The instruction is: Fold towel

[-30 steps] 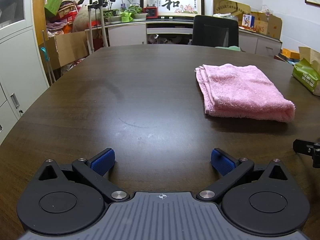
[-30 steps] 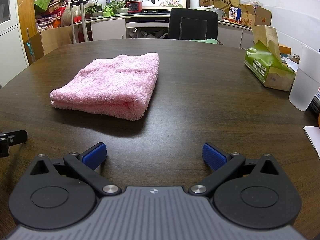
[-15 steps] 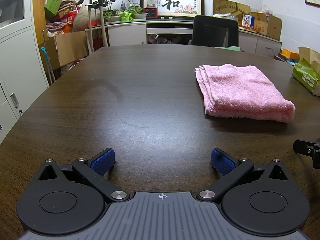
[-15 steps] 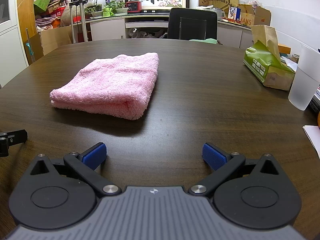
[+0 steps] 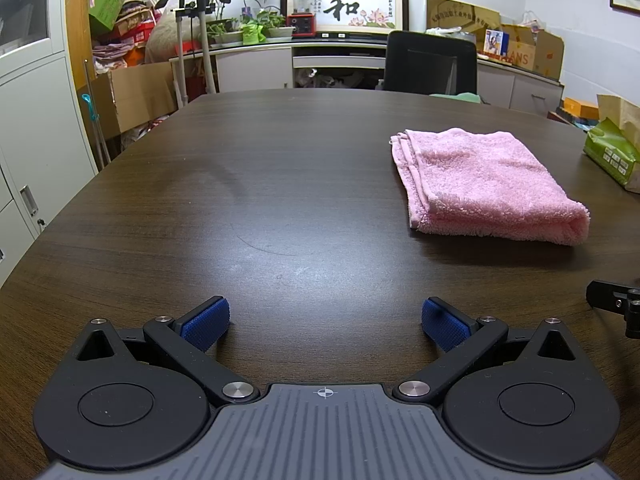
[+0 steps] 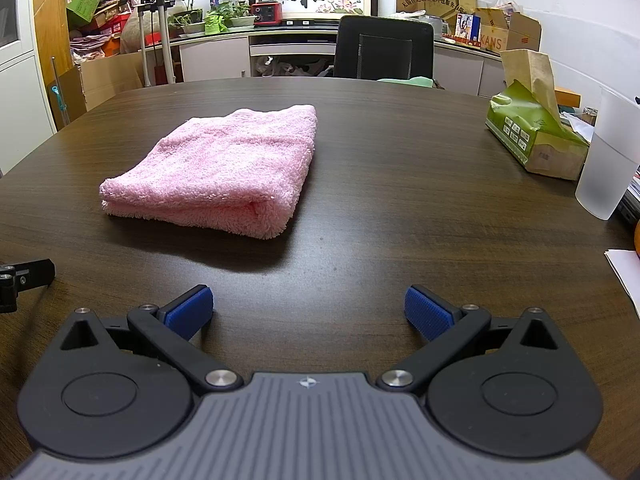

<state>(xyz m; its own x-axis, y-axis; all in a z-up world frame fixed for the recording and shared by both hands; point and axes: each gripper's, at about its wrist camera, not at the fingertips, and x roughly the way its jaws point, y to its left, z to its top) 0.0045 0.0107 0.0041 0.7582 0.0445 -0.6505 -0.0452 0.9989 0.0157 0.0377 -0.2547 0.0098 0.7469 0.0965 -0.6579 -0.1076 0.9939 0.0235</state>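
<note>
A pink towel [image 5: 484,184] is seen lying folded on a dark wooden table [image 5: 260,184], nothing touching it. The left gripper [image 5: 325,320] is held low over the table, nearer the viewer than the towel and to its left, blue pads spread wide and empty. The right gripper [image 6: 308,312] is held likewise, nearer than the towel and to its right, also spread and empty. A green tissue box [image 6: 532,136] is set well to the towel's right.

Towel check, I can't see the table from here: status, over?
Left gripper and right gripper both open, empty, short of the towel. Pink towel lies folded on the table, untouched. Nothing in the way; tissue box off right.
</note>
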